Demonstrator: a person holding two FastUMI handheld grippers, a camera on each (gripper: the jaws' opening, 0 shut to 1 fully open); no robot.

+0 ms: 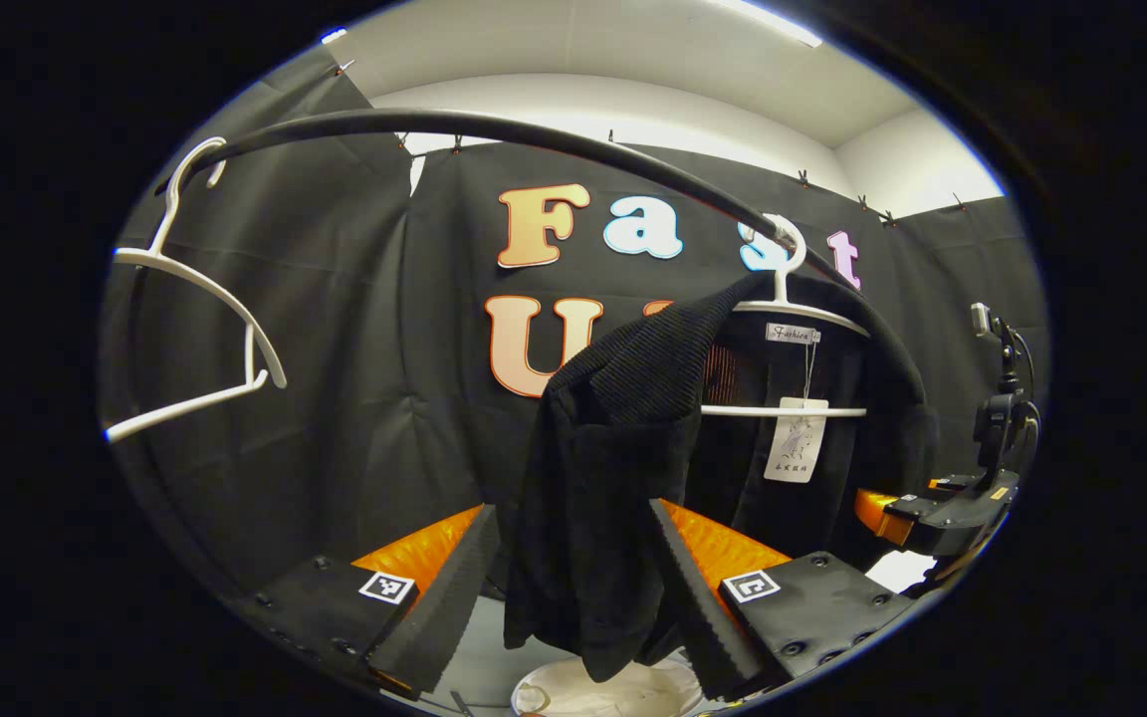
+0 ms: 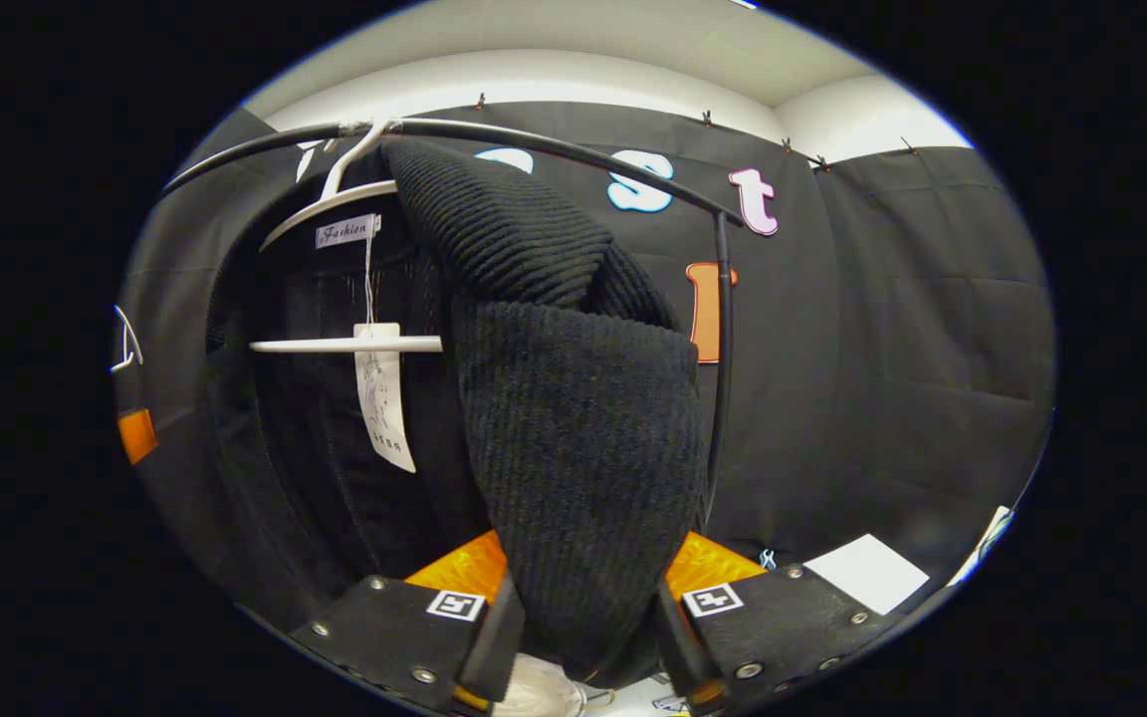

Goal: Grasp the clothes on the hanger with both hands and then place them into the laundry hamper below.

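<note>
A black ribbed garment [image 1: 623, 398] hangs on a white hanger [image 1: 795, 307] from a curved black rail [image 1: 534, 127]. One shoulder is pulled off the hanger towards me and drapes down between the fingers of my left gripper [image 1: 573, 508], which is shut on it. In the right gripper view the other shoulder and sleeve of the garment [image 2: 583, 418] bulge forward off the hanger [image 2: 335, 199], and my right gripper [image 2: 586, 588] is shut on that fold. The round white hamper rim [image 1: 633, 692] lies below the cloth. My right gripper's body [image 1: 942, 513] also shows at the far right.
An empty white hanger [image 1: 195, 329] hangs at the rail's left end. A paper tag [image 2: 384, 398] dangles inside the garment. The rail's upright post [image 2: 723, 378] stands just behind the sleeve. A white sheet [image 2: 867, 573] lies low on the right.
</note>
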